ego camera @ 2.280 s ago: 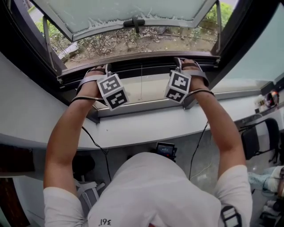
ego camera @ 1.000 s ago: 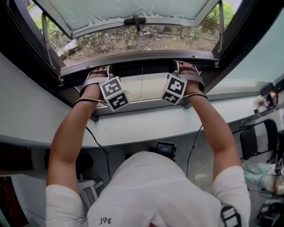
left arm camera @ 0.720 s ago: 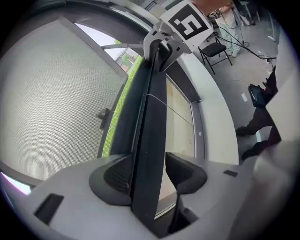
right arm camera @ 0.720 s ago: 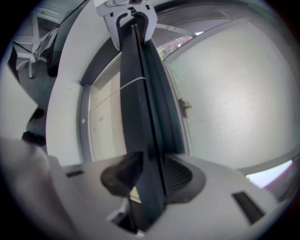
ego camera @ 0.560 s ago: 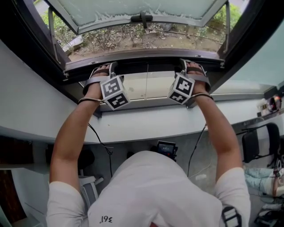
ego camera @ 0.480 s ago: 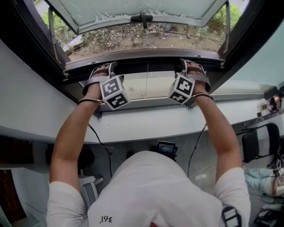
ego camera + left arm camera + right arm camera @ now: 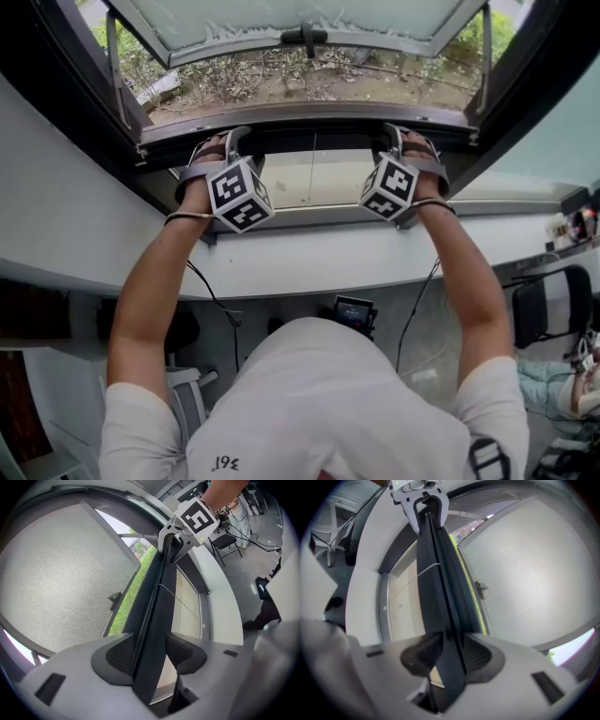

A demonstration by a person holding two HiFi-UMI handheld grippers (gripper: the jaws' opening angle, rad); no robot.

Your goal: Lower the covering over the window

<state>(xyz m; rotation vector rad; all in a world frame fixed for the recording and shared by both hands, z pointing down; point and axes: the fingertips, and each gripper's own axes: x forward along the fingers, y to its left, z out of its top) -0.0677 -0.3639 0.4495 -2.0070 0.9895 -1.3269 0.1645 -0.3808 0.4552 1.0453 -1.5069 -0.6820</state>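
Note:
A dark bottom rail of the window covering (image 7: 309, 141) runs across the window opening, just above a beige panel (image 7: 328, 180). My left gripper (image 7: 232, 142) is shut on the rail's left part and my right gripper (image 7: 394, 138) on its right part. In the left gripper view the rail (image 7: 159, 602) passes between the jaws of my left gripper (image 7: 150, 651), and the right gripper (image 7: 174, 538) clamps its far end. In the right gripper view the rail (image 7: 436, 588) sits in my right gripper (image 7: 446, 651), with the left gripper (image 7: 424, 501) at its far end.
The frosted sash (image 7: 300, 14) with a black handle (image 7: 307, 36) stands pushed outward over bare ground and plants. A white sill (image 7: 309, 258) lies below the rail. Under it are a small screen (image 7: 353, 314), cables and a black chair (image 7: 553, 300).
Both grippers have stayed shut on the rail. The rail has come down a little closer to the sill, and the head view has shifted slightly.

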